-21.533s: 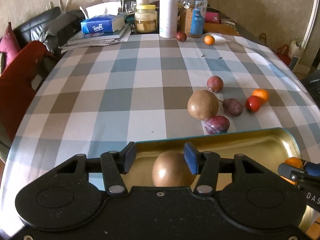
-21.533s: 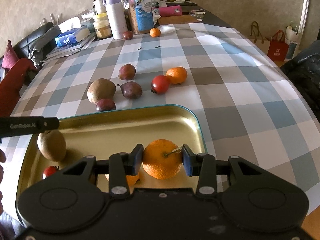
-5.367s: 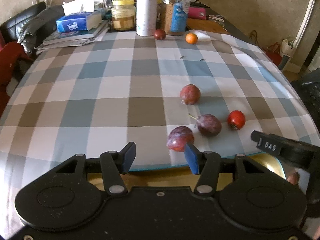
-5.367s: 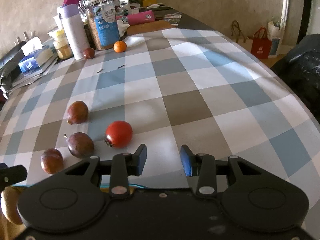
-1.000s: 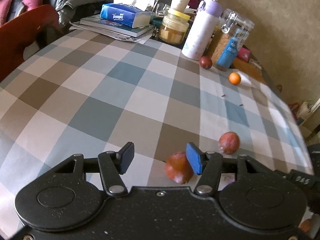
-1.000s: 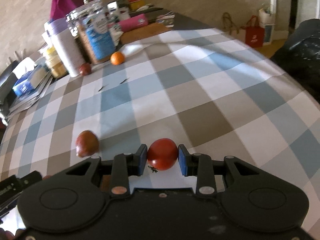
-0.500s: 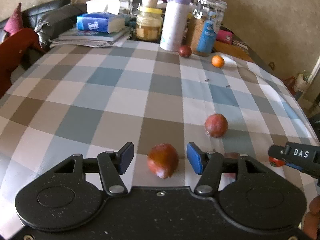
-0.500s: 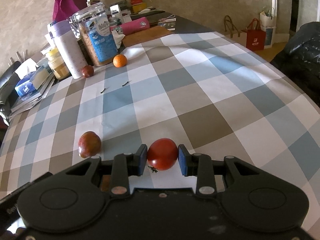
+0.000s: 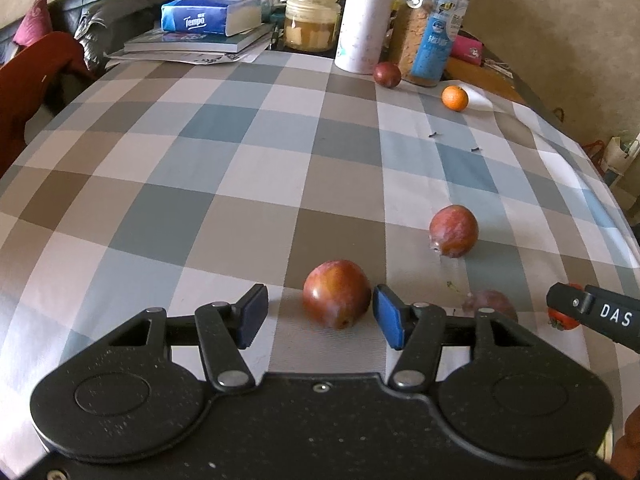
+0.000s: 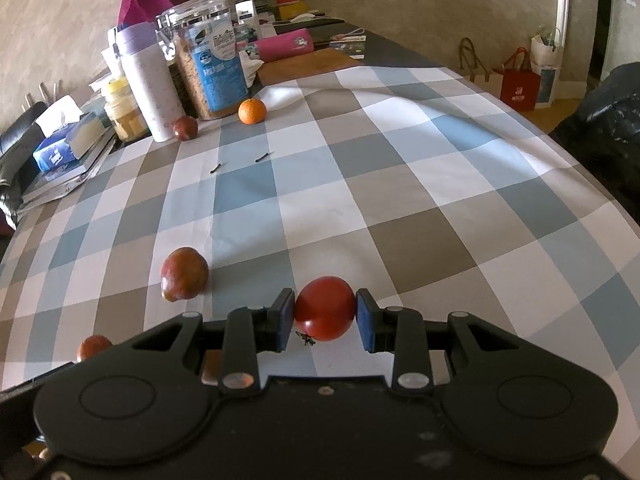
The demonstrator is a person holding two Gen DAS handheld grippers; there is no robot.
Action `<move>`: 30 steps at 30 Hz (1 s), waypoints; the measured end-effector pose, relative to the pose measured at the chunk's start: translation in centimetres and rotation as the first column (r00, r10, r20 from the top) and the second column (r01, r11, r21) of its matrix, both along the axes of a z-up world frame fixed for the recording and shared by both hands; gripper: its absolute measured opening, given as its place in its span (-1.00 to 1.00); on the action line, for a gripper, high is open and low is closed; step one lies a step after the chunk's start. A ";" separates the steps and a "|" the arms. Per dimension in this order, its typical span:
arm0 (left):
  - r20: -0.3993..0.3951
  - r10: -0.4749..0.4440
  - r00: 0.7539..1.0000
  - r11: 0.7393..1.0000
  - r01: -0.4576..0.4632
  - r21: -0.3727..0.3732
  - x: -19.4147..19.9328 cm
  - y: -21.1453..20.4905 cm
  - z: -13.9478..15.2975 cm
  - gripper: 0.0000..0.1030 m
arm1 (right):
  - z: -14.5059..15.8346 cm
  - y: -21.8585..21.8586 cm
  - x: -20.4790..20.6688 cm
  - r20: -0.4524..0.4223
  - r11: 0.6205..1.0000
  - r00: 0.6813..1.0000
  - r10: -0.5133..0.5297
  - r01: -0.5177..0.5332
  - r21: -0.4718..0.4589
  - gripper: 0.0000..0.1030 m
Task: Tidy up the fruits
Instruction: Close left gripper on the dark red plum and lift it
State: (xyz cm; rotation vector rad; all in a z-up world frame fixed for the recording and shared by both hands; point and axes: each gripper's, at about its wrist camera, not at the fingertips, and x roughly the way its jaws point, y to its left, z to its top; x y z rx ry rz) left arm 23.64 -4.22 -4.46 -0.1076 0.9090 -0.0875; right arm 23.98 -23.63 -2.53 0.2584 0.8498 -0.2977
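Two fruits engaged near the worktop's (image 9: 248,184) edge: right gripper (image 10: 325,314) jaws clamp a soft, smooth tomato (image 10: 325,314) across its middle; left gripper (image 9: 316,314) jaws stand wide about a firm plum (image 9: 337,294), unclamped.

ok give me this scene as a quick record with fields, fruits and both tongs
left tongs: open, plum between pads, right pad touching or nearly so
right tongs: shut on tomato
second plum: loose on cloth, beyond the left tongs and to their right
third plum: partly hidden behind the left tongs
far fruit: orange and dark plum by the jar
tray: not in view
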 end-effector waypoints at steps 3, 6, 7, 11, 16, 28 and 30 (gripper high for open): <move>0.000 0.005 1.000 1.000 -0.005 0.006 0.1 0.0 0.0 0.20 | 0.0 0.2 0.0 -0.003 1.000 1.000 0.007 -0.007 -0.009 -0.35; 0.001 0.008 1.000 1.000 -0.008 0.011 0.1 -0.1 0.0 0.20 | -0.1 0.4 0.0 -0.004 1.000 1.000 0.012 -0.012 -0.015 -0.35; 0.003 0.009 1.000 1.000 -0.009 0.014 0.1 -0.1 0.0 0.20 | -0.1 0.4 0.0 -0.005 1.000 1.000 0.013 -0.013 -0.018 -0.35; 0.017 0.010 1.000 0.999 -0.010 0.041 0.0 -0.4 0.1 0.20 | -0.1 0.6 0.0 -0.006 0.999 1.000 0.018 -0.018 -0.029 -0.35; 0.027 0.008 1.000 0.997 -0.009 0.072 0.2 -0.8 0.1 0.20 | -0.2 0.7 0.0 -0.008 0.999 1.000 0.023 -0.023 -0.034 -0.35; 0.008 0.019 1.000 0.999 -0.019 -0.036 0.3 0.5 0.0 -0.14 | -0.2 0.8 0.0 -0.008 0.999 1.000 0.018 -0.019 -0.044 -0.35; 0.006 0.032 0.999 0.998 -0.032 -0.055 0.4 0.9 0.1 -0.14 | -0.2 0.8 0.0 -0.005 0.999 1.000 0.017 -0.018 -0.046 -0.35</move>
